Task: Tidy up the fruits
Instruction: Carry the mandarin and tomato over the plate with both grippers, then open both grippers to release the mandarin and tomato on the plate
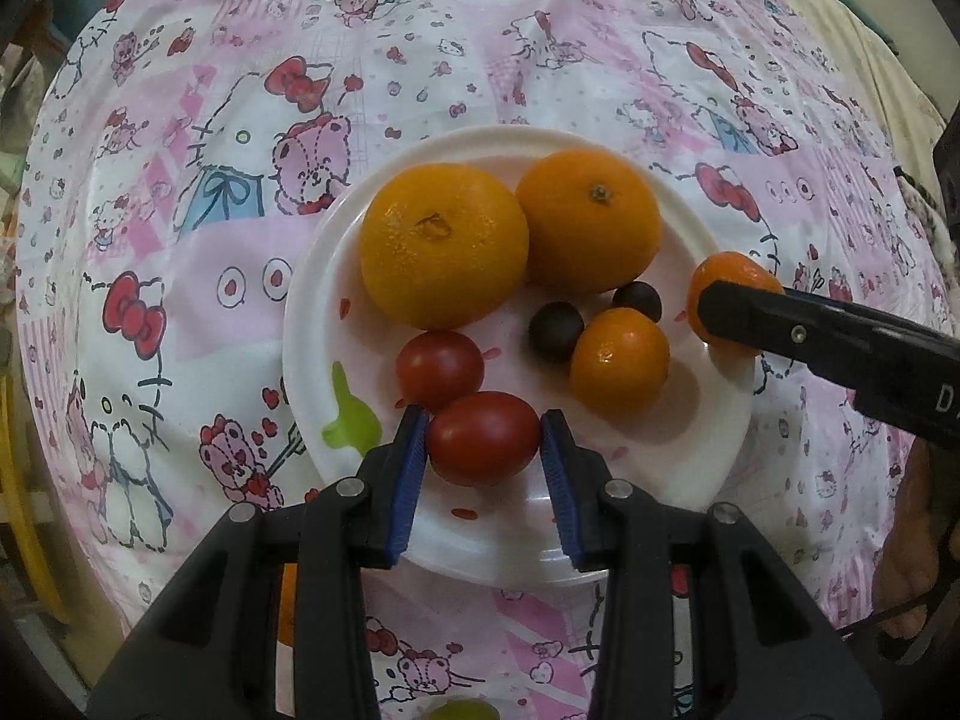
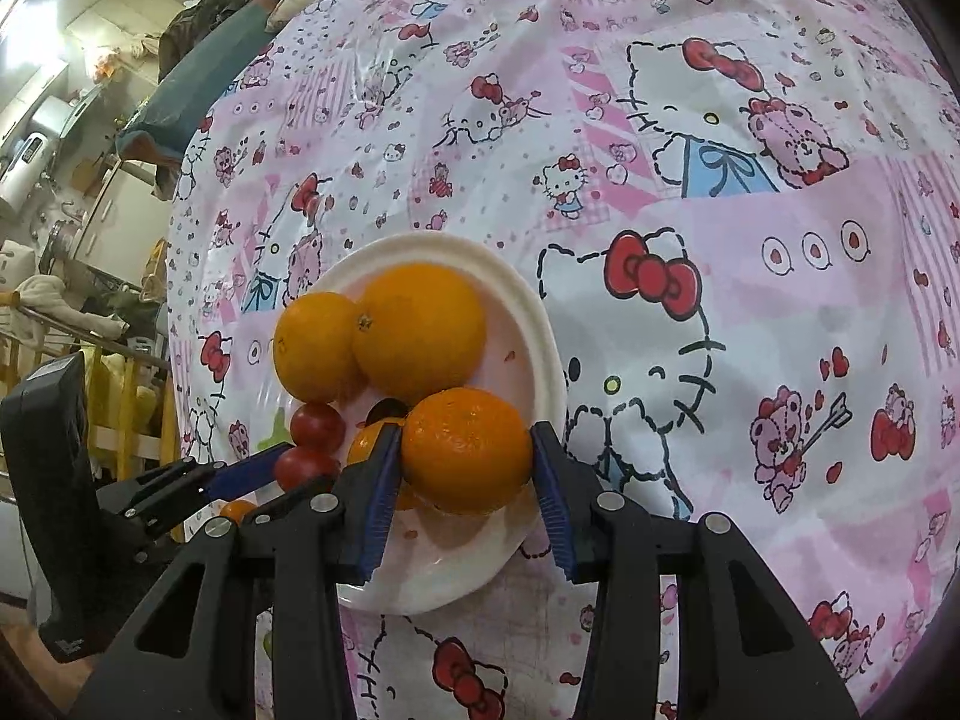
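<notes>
A white plate (image 1: 630, 480) carries two big oranges (image 1: 444, 246) (image 1: 591, 219), a round red tomato (image 1: 440, 369), two dark grapes (image 1: 555, 330) and a small orange (image 1: 619, 360). My left gripper (image 1: 485, 417) is shut on an oval red tomato (image 1: 483, 441) low over the plate's near side. In the right wrist view my right gripper (image 2: 465, 427) is shut on another small orange (image 2: 467, 450) at the plate's rim (image 2: 540, 312), with both pads against it. From the left wrist view one black finger (image 1: 756, 315) covers part of that orange (image 1: 729, 273).
A pink cartoon-print tablecloth (image 1: 240, 240) covers the round table. An orange fruit (image 1: 288, 600) and a greenish one (image 1: 456, 711) lie off the plate, mostly hidden under my left gripper. A cluttered room (image 2: 72, 210) lies beyond the table's edge.
</notes>
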### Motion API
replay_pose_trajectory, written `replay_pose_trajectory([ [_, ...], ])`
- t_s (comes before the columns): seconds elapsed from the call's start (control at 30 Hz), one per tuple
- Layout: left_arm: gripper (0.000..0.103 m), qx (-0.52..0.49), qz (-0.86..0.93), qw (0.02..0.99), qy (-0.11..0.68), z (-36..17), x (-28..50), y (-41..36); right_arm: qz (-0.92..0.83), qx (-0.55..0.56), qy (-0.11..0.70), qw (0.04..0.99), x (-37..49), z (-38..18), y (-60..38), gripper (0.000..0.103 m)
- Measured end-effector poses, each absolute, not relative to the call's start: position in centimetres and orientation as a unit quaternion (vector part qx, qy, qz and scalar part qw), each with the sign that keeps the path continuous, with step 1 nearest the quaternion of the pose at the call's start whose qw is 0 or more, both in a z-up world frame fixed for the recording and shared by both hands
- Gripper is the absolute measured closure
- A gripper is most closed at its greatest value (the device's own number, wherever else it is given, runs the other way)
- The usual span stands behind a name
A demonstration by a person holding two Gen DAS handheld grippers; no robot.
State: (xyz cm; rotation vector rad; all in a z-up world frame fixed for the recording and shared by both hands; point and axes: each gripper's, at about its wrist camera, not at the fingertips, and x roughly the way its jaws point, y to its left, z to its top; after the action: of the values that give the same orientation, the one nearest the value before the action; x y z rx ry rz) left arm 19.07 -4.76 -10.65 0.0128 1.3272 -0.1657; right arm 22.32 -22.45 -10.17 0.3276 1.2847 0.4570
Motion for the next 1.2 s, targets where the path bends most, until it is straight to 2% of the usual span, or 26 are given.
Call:
replay_pose_trajectory([
  [0.2,0.067,0.008,-0.067,0.791,0.609,-10.5,19.2,-4.7,0.211,0.148,0.588,0.766,22.3,-10.0,-22.2,0.057],
  [0.33,0.049,0.007,-0.062,0.799,0.598,-10.0,19.1,-4.5,0.208,0.148,0.591,0.765,22.3,-10.1,-22.2,0.057],
  [0.47,0.047,0.013,-0.065,0.803,0.592,-9.6,19.0,-4.7,0.206,0.143,0.593,0.765,22.4,-10.1,-22.1,0.056],
  [0.57,0.033,0.012,-0.060,0.808,0.586,-9.3,19.0,-4.5,0.202,0.140,0.592,0.768,22.4,-10.0,-22.2,0.057],
  [0.6,0.027,0.012,-0.058,0.813,0.580,-9.0,18.9,-4.5,0.202,0.140,0.592,0.768,22.4,-9.9,-22.3,0.052],
  [0.63,0.022,0.011,-0.057,0.814,0.578,-8.8,18.9,-4.4,0.204,0.143,0.590,0.768,22.4,-9.8,-22.3,0.040],
  [0.67,0.020,0.010,-0.057,0.815,0.576,-8.7,18.9,-4.3,0.202,0.144,0.586,0.771,22.3,-9.7,-22.5,0.035],
  [0.7,0.019,0.006,-0.058,0.816,0.575,-8.5,18.9,-4.2,0.201,0.145,0.581,0.775,22.3,-9.4,-22.5,0.031],
  [1.2,0.019,-0.006,-0.056,0.834,0.549,-6.8,17.9,-3.1,0.200,0.166,0.547,0.796,21.5,-6.5,-23.7,0.030],
])
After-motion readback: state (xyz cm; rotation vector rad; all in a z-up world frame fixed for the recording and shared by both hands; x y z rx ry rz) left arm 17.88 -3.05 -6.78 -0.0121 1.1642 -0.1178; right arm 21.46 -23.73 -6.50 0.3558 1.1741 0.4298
